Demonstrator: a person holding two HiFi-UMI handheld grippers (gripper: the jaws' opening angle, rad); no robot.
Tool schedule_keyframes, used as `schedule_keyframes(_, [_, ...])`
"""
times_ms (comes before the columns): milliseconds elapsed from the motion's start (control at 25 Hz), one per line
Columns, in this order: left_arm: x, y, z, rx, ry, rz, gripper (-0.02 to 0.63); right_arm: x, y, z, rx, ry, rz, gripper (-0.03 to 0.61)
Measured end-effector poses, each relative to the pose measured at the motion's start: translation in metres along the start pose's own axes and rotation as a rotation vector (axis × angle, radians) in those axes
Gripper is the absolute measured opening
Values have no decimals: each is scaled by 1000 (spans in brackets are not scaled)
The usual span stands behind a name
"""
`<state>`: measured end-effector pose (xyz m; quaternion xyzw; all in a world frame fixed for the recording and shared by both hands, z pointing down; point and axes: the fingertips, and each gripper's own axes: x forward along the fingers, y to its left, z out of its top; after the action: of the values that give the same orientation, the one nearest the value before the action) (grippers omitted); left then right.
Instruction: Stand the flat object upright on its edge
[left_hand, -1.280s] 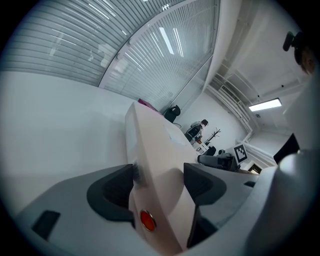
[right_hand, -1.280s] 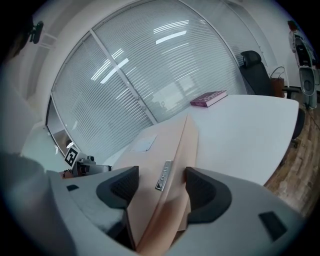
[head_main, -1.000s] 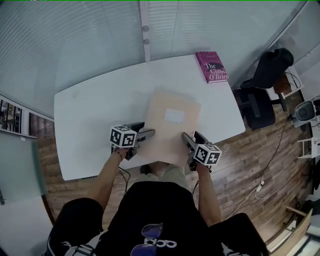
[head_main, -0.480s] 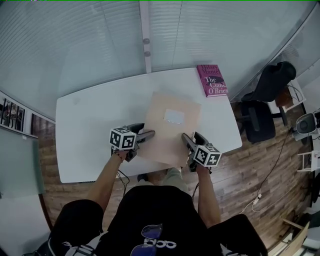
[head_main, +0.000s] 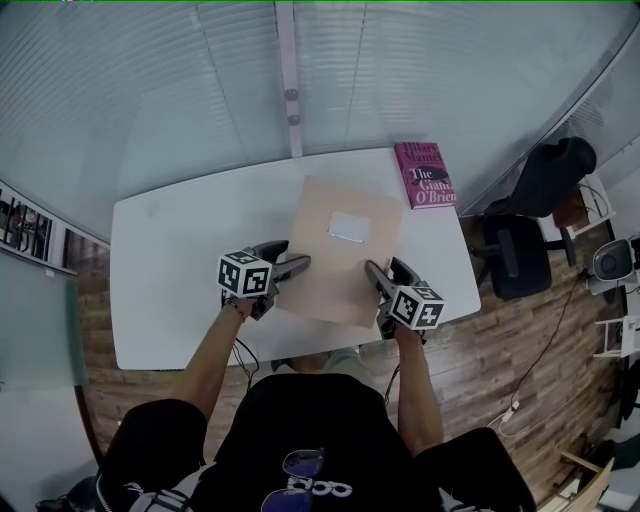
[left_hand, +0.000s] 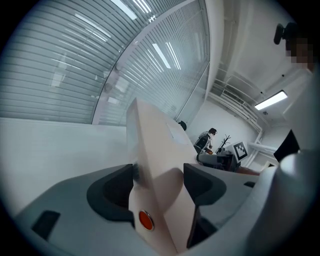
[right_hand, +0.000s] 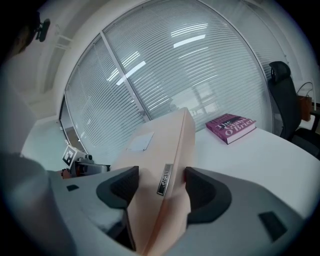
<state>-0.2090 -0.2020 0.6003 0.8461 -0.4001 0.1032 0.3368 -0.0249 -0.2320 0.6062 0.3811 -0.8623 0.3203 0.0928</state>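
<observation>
Tan folder (head_main: 340, 250) at middle of white desk (head_main: 180, 250), near edge | left gripper (head_main: 297, 267) clamped on its near-left corner | right gripper (head_main: 371, 274) clamped on near-right corner | pink book (head_main: 424, 174) at far-right corner

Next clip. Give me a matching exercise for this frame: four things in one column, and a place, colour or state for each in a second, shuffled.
1. flat case
2. book
3. office chair
4. left gripper

A. black, beyond the right end of the table
B. shut on a near corner of the case
C. tan, at the table's middle
D. magenta, at the table's far right corner

Pairs: 1-C, 2-D, 3-A, 4-B.
</observation>
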Motion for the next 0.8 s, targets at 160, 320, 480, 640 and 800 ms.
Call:
schedule_keyframes(160, [5,2,15,14,-14,7,311,5,-4,14,-13,-5,4,305])
schedule_keyframes(320, [10,5,26,18,-28,11,311,11,-8,29,-38,-11,8,305])
schedule_keyframes(480, [15,9,41,32,-42,18,311,17,-11,46,-57,-22,11,305])
schedule_keyframes(640, [19,13,56,46,-54,27,311,24,-14,60,-67,-32,14,305])
schedule_keyframes(800, [23,16,69,58,-62,37,311,31,-17,74,-80,-37,22,305])
